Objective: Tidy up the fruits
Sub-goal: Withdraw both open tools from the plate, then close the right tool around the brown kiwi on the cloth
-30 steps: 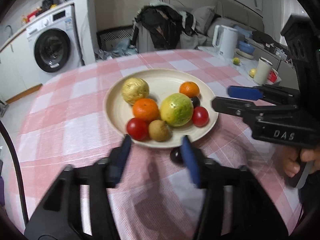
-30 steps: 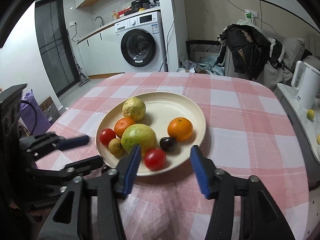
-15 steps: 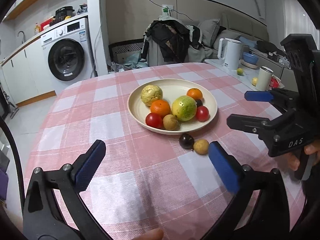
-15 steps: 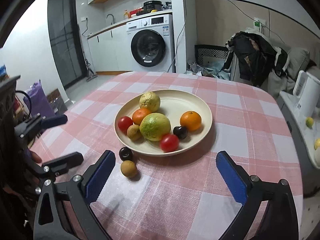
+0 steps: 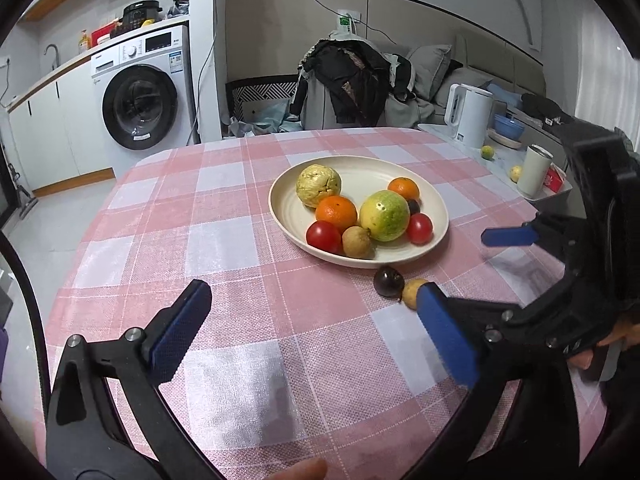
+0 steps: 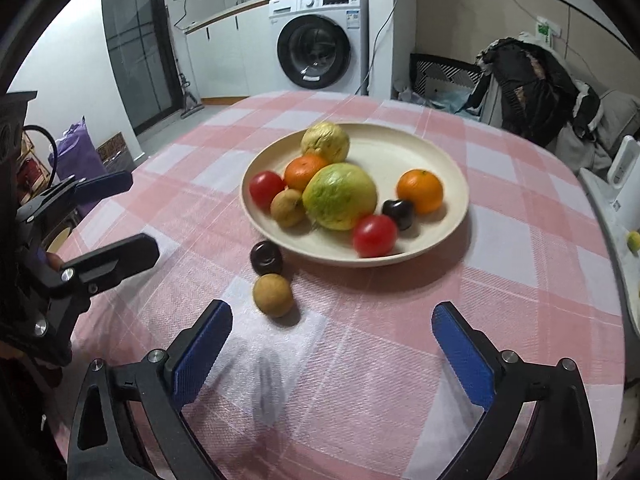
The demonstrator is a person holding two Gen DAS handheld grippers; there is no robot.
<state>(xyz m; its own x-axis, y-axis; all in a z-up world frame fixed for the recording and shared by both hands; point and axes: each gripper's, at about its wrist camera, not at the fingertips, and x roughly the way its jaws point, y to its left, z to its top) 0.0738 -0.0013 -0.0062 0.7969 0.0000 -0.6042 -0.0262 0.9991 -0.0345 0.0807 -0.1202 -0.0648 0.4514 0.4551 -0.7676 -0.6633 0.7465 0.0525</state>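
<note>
Both grippers, left gripper (image 5: 316,328) and right gripper (image 6: 332,352), have pulled back (fingers spread wide).

Both tools are now pulled back from the cream plate (image 6: 448,236), where a second ago their blue pads sat right at its near rim. The left tool (image 5: 316,328) and the right tool (image 6: 332,344) have gone from narrow gaps to jaws spread wide, empty over the checked counter (image 5: 224,240). That retreat uncovers two fruits on the cloth off the plate's rim at about 7 o'clock in the right wrist view: a dark plum (image 6: 266,257) and, touching it, a small brown fruit (image 6: 273,295).
</note>
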